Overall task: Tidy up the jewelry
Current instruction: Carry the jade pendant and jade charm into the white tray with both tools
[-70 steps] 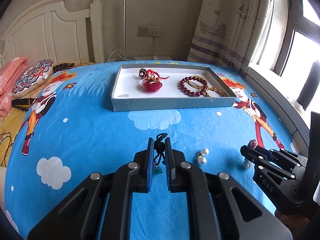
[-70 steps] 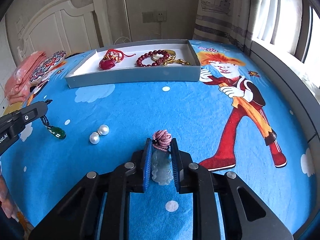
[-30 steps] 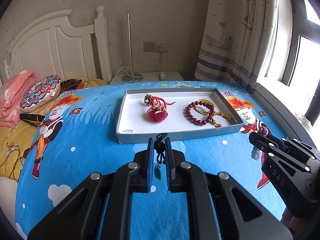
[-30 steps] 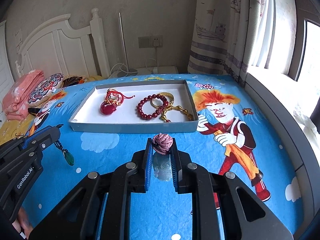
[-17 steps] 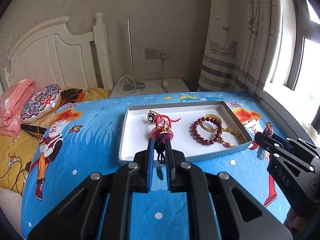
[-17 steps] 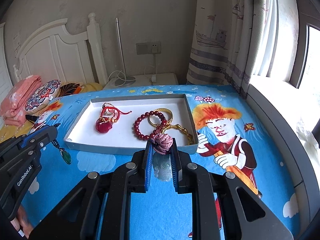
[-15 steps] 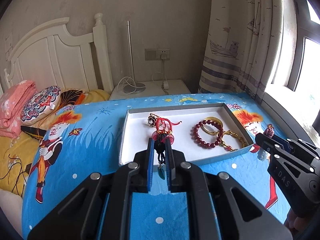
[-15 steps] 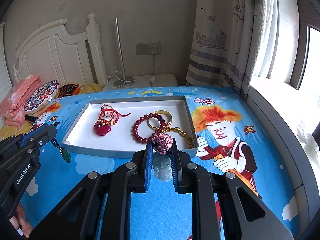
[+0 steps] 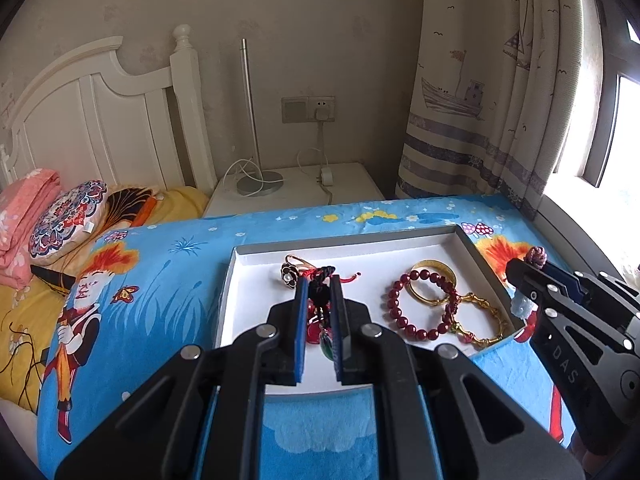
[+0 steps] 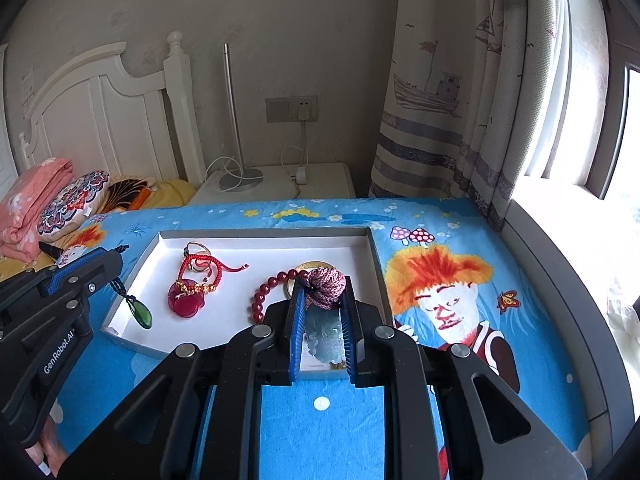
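Left hand-held gripper (image 9: 318, 284) clamped on black cord of green pendant (image 10: 142, 316), dangling over white tray's (image 10: 224, 314) near left corner. Right hand-held gripper (image 10: 322, 282) pinched on pale jade pendant (image 10: 326, 336) with pink knot, above tray's near right edge on blue bed cover (image 10: 400, 216).

Ahead of the gripper stands a mottled beige wall (image 9: 312, 20) with a grey socket plate (image 9: 308, 109) and a plugged-in charger. Below it sits a white nightstand (image 9: 296, 186) bearing a slim silver lamp pole (image 9: 249, 112). To the left rises a white headboard (image 9: 100, 120) — pink folded bedding (image 9: 24, 216) and a patterned cushion (image 9: 66, 218) lie beneath it. To the right hangs a curtain (image 9: 492, 80) printed with ships, beside a bright window (image 9: 612, 128).
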### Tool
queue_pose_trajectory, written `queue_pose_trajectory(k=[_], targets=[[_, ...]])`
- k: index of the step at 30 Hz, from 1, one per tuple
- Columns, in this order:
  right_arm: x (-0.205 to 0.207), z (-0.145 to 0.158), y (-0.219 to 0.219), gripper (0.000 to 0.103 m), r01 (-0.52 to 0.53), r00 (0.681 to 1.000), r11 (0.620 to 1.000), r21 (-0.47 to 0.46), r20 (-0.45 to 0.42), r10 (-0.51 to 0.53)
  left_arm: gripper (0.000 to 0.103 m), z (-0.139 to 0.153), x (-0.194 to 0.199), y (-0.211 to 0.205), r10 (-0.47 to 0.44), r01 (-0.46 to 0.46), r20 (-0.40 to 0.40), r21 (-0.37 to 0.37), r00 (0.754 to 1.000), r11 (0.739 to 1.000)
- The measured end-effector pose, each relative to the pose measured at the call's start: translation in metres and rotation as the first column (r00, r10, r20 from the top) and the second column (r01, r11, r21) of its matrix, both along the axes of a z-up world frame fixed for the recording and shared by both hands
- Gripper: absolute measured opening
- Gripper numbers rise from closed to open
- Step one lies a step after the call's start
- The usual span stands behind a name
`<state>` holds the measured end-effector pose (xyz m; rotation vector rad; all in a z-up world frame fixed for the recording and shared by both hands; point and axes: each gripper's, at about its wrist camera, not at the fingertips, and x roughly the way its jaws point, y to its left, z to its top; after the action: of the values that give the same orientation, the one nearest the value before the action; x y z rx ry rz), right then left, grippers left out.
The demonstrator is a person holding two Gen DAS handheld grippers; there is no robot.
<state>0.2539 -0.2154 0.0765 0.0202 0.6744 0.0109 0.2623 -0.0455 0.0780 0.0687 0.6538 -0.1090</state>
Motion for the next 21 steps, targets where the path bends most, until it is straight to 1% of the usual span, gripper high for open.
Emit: queue_pose_trajectory(k=[11,21], targets=[[0.042,-0.012,-0.007,0.017,0.016,1.0,1.0,0.0,-0.008,-0.016,0.01,-0.021,0.05,-0.005,0.013,-0.013,-0.035,-0.009,0.999,1.0],[0.064,-0.031,-0.006,0.017,0.016,0.999,1.0,-0.003,-0.041,-0.016,0.01,-0.038,0.068,-0.01,0.0,0.0,-0.066,0.001,0.998,1.0]])
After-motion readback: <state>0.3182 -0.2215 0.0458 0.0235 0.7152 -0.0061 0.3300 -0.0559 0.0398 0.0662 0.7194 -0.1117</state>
